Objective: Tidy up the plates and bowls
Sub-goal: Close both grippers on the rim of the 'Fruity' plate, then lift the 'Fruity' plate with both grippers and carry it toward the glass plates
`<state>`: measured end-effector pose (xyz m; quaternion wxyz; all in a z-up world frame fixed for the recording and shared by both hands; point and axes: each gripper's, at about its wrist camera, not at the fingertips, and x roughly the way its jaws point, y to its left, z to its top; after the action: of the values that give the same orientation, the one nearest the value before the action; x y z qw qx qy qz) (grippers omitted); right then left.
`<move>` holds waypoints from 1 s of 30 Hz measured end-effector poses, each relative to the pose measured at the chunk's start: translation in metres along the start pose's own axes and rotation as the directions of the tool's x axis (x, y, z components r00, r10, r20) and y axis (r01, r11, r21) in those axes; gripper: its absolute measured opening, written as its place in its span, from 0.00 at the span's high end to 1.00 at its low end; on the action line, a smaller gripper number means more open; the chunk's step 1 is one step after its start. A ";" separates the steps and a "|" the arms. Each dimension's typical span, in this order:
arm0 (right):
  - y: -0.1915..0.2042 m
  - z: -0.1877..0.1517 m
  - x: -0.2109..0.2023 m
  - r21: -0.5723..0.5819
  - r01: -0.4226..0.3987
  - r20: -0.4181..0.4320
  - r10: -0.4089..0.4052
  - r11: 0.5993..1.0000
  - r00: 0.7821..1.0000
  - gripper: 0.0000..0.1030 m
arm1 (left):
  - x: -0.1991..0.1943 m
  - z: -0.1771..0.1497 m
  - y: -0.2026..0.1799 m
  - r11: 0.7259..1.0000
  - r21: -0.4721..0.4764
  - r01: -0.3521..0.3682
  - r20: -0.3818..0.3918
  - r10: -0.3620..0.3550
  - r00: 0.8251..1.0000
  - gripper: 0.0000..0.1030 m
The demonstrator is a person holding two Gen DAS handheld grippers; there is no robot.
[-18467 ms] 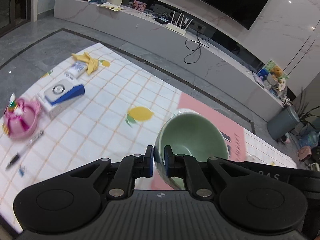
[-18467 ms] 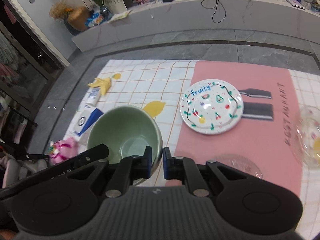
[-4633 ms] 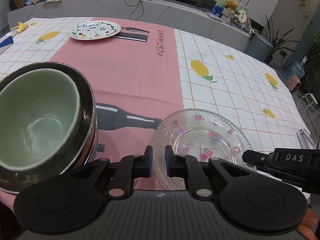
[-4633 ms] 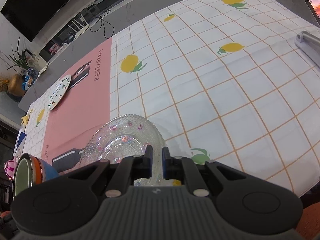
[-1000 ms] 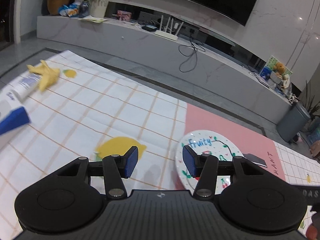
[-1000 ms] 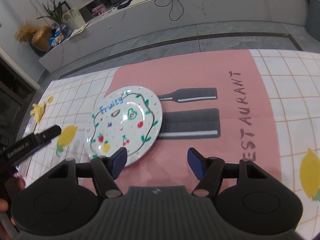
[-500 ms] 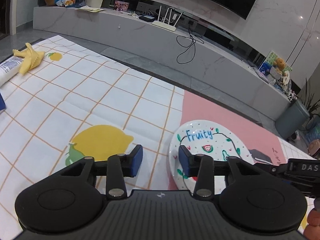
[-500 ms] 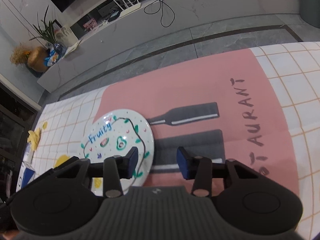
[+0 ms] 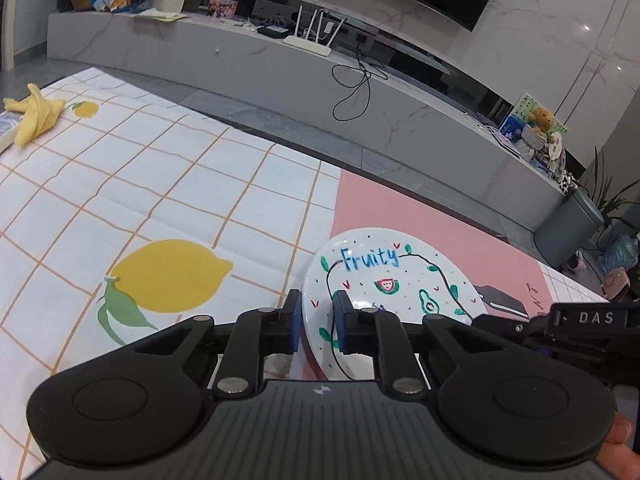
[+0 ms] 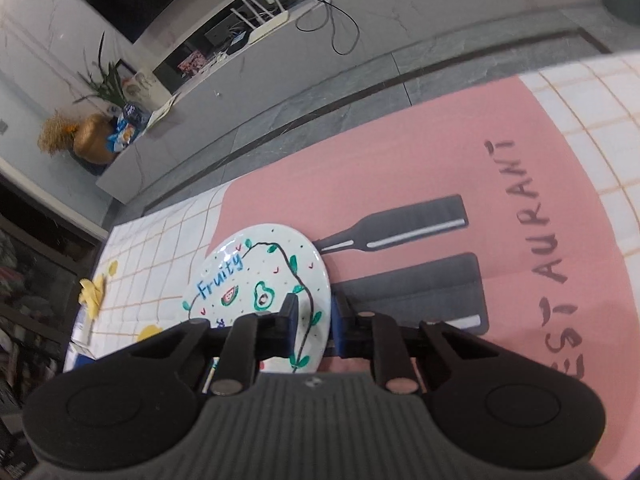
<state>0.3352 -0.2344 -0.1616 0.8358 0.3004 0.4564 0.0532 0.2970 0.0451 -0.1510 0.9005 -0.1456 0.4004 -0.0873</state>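
A white plate (image 9: 392, 276) with "Fruity" and fruit drawings lies where the checked cloth meets its pink panel. My left gripper (image 9: 317, 320) straddles the plate's near left rim. Its jaws are closing, one pad outside the edge and one on the plate's face, both touching it. In the right wrist view the same plate (image 10: 256, 276) has its right rim between the pads of my right gripper (image 10: 316, 322). Those jaws are closing too and press on the rim. No bowls are in view.
A banana peel (image 9: 34, 114) lies near the cloth's far left corner, also visible as the peel (image 10: 90, 292). The table's far edge (image 9: 280, 142) drops to grey floor before a long TV bench. A hand (image 9: 618, 440) shows at the lower right.
Both grippers sank toward the plate and narrowed from wide open to pinching its rim, the left on the left side, the right on the right side. The right gripper also rolled.
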 end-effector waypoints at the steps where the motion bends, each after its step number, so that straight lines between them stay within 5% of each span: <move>1: -0.003 0.000 -0.001 0.011 -0.008 -0.006 0.008 1.000 1.000 0.88 | 0.000 0.001 0.000 1.000 0.000 -0.003 0.001 0.003 1.000 0.82; 12: -0.003 -0.007 -0.012 0.042 -0.013 -0.056 0.015 0.999 0.998 0.90 | -0.016 0.004 -0.003 1.000 -0.004 0.023 0.017 -0.023 1.000 0.82; 22: -0.007 -0.027 -0.028 -0.011 0.035 -0.068 -0.036 0.999 0.997 0.89 | -0.019 -0.013 -0.007 0.999 0.033 0.019 -0.060 -0.017 0.998 0.83; 30: -0.030 -0.023 -0.028 0.078 -0.090 -0.090 0.097 0.993 0.991 0.80 | -0.013 -0.013 0.010 0.996 -0.017 0.087 -0.078 -0.088 0.993 0.76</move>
<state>0.2954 -0.2587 -0.1674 0.7984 0.3494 0.4821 0.0896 0.2791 0.0552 -0.1541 0.8785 -0.1654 0.4292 -0.1295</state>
